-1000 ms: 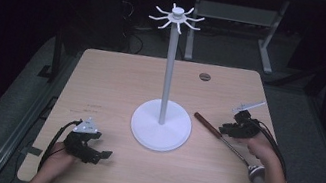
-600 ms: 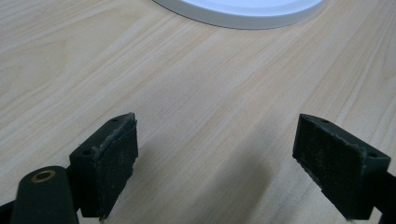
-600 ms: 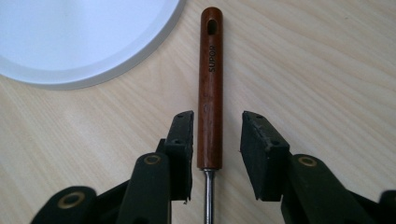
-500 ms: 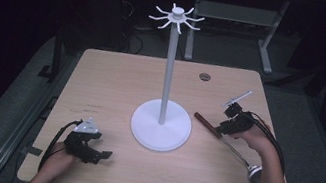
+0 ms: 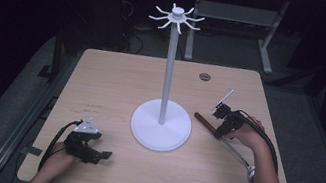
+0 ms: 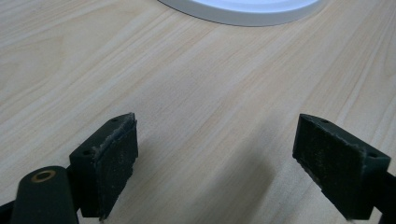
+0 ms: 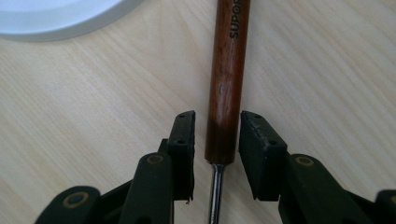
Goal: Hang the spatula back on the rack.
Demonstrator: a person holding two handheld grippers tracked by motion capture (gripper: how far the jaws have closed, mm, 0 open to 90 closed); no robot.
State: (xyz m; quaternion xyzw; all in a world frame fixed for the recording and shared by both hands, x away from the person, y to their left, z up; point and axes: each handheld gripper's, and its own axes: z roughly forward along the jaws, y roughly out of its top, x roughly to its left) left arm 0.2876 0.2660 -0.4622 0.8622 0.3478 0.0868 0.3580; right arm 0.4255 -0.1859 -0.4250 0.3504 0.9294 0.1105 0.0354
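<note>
A white stand (image 5: 159, 131) with a round base, a tall pole and a crown of hooks (image 5: 176, 17) rises from the middle of the wooden table (image 5: 117, 78). To its right lies a utensil with a brown wooden handle (image 5: 204, 121) and a thin metal shaft (image 5: 235, 151). My right gripper (image 5: 220, 127) is low over it. In the right gripper view the gripper (image 7: 217, 135) has a jaw on each side of the lower end of the handle (image 7: 229, 70), with narrow gaps. My left gripper (image 5: 99, 154) rests near the table's front left, wide open (image 6: 215, 140) over bare wood.
A small dark disc (image 5: 204, 76) lies near the table's far edge. The stand's base rim shows close ahead of both grippers (image 6: 243, 9) (image 7: 56, 18). Metal desk legs (image 5: 266, 43) stand on the floor behind the table.
My right gripper has moved left and down onto the wooden handle, and its jaws now straddle it. The left gripper has stayed in place.
</note>
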